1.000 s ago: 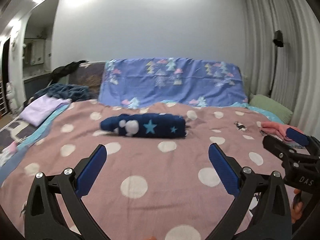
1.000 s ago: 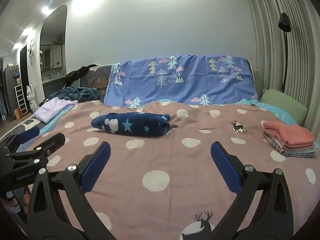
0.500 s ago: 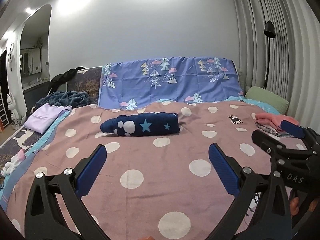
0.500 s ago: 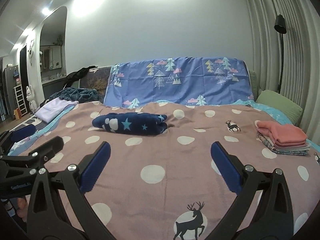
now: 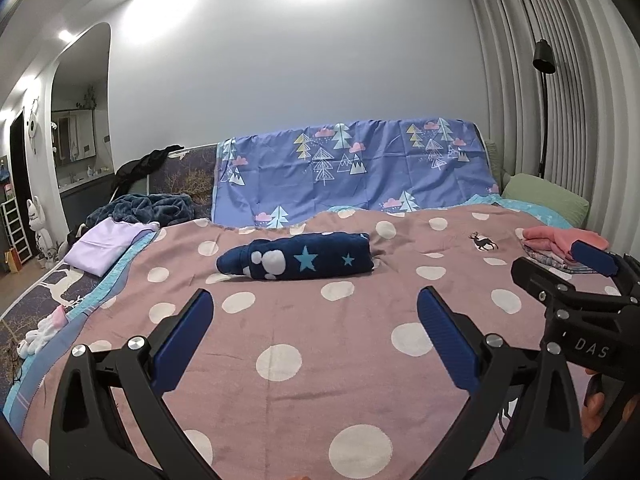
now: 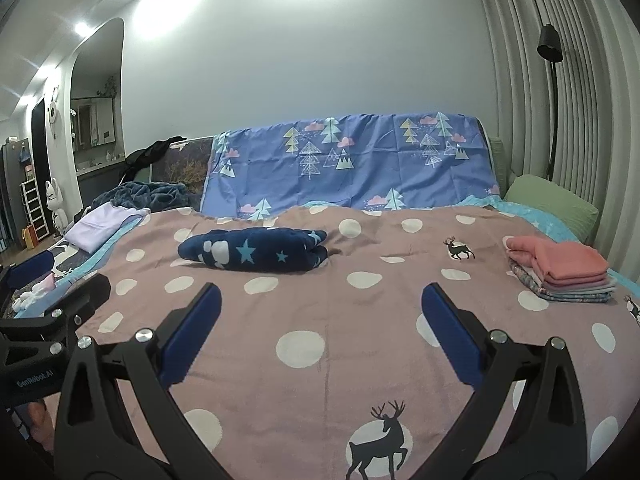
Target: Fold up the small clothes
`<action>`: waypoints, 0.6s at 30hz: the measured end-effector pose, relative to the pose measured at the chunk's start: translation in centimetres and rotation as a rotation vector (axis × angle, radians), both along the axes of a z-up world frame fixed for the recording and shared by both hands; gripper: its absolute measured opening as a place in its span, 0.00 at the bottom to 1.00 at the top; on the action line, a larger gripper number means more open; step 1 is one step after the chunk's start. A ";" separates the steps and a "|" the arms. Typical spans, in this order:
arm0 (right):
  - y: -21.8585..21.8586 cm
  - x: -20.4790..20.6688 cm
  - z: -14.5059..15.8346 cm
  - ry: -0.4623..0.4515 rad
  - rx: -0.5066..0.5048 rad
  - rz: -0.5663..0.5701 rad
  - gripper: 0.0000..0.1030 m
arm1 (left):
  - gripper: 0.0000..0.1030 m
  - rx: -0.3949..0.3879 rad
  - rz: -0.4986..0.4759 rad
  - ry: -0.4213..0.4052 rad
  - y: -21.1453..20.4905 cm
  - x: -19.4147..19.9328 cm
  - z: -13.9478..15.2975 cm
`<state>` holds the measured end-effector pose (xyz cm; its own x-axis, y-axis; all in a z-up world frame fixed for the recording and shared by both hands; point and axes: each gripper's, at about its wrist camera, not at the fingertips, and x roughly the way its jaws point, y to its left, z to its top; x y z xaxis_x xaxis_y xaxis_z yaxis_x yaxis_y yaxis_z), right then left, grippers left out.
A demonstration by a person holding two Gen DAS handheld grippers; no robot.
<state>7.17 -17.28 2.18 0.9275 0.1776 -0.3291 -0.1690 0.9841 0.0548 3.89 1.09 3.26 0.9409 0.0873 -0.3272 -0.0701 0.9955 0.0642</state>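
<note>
A dark blue garment with stars and white blobs [image 5: 298, 261] [image 6: 256, 255] lies folded in a roll on the pink polka-dot blanket [image 5: 320, 344] [image 6: 320, 316], well beyond both grippers. My left gripper [image 5: 314, 306] hangs open over the blanket with nothing between its fingers. My right gripper [image 6: 320, 300] is open too and holds nothing. Each gripper shows at the edge of the other's view. A stack of folded clothes with a pink piece on top [image 6: 560, 274] [image 5: 556, 244] rests at the right side of the bed.
A blue sheet with tree prints [image 5: 352, 172] drapes the headboard. A green pillow [image 6: 552, 204] lies at the back right. A lilac folded cloth [image 5: 106, 244] and a dark blanket [image 5: 148, 206] sit at the back left. Curtains and a floor lamp [image 6: 550, 44] stand to the right.
Both grippers have pulled back and risen from the folded blue garment, which now looks farther away. More of the near blanket shows. Both stay open.
</note>
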 end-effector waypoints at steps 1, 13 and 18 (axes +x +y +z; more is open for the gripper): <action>0.0 -0.1 0.0 -0.002 -0.001 0.000 0.98 | 0.99 -0.001 0.000 0.000 0.0 0.0 0.0; 0.2 -0.3 0.1 -0.008 -0.003 -0.004 0.98 | 0.99 0.004 -0.004 -0.013 -0.3 -0.6 0.2; 0.1 -0.3 0.0 0.001 -0.002 -0.007 0.98 | 0.99 -0.006 -0.015 -0.009 -0.1 -0.7 0.0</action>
<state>6.83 -17.20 2.13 0.9284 0.1707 -0.3300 -0.1625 0.9853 0.0525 3.18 0.98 3.30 0.9449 0.0715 -0.3195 -0.0561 0.9968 0.0574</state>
